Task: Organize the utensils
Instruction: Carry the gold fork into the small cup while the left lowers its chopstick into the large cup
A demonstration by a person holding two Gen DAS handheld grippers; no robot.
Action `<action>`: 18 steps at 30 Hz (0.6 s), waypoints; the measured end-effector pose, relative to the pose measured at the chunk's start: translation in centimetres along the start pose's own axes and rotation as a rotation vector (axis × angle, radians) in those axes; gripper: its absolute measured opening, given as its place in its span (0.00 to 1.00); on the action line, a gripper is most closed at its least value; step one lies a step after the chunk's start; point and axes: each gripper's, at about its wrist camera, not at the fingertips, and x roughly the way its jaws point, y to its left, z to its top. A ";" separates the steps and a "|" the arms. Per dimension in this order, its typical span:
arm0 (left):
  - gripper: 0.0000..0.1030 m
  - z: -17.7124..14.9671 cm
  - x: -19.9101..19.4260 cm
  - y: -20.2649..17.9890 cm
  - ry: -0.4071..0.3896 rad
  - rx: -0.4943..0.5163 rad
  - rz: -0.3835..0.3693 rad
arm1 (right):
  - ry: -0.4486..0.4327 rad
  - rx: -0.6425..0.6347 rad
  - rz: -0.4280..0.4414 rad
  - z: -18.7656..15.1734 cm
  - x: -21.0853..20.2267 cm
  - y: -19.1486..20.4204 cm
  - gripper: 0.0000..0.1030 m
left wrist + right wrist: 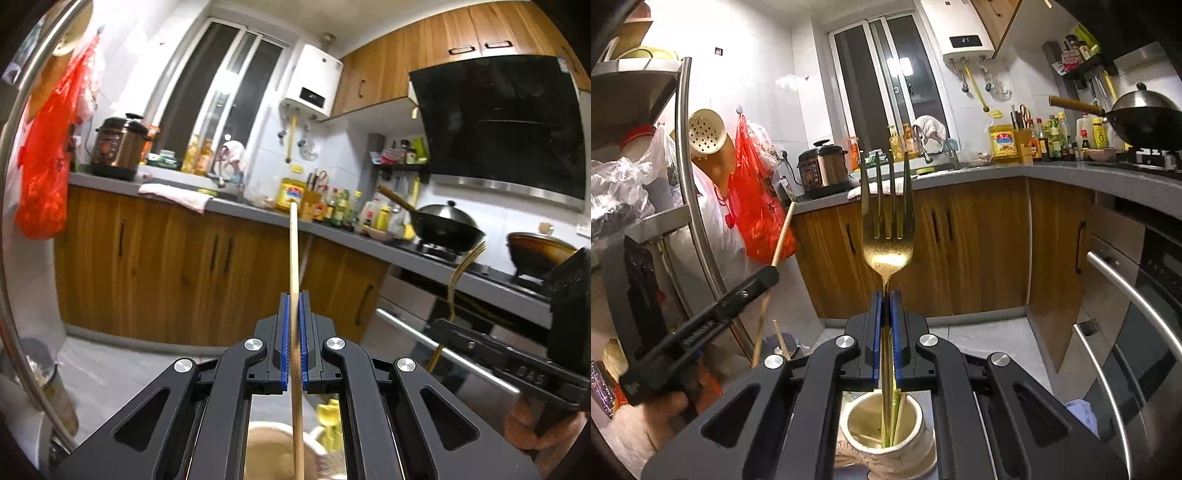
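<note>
Judging by the poses, utensils are being moved to or from the cup [886,435], which sits directly below both tools. The right tool [886,325] is clenched on a gold fork [887,236], its handle end in the cup. The left tool [294,325] grips a chopstick [293,258] above the cup. Next: steer each clear of the rim.

The left gripper [294,314] clamps a wooden chopstick [293,254] upright between its blue pads [283,325]; at right, the other gripper [439,325] holds a gold fork [456,273].
</note>
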 end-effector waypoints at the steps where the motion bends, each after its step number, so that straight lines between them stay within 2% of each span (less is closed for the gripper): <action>1: 0.05 -0.3 0.3 0.2 -0.001 0.001 0.008 | 0.004 -0.001 -0.001 -0.2 0.5 -0.1 0.05; 5: 0.05 -1.7 1.2 0.5 0.001 0.013 0.030 | 0.020 -0.007 -0.006 -1.5 2.0 -0.4 0.05; 12: 0.05 -3.7 1.1 1.0 0.053 0.009 0.009 | 0.084 0.007 0.001 -4.0 3.9 -1.4 0.05; 18: 0.05 -5.1 0.4 1.5 0.132 -0.016 0.014 | 0.130 -0.003 0.012 -5.6 4.5 -1.4 0.05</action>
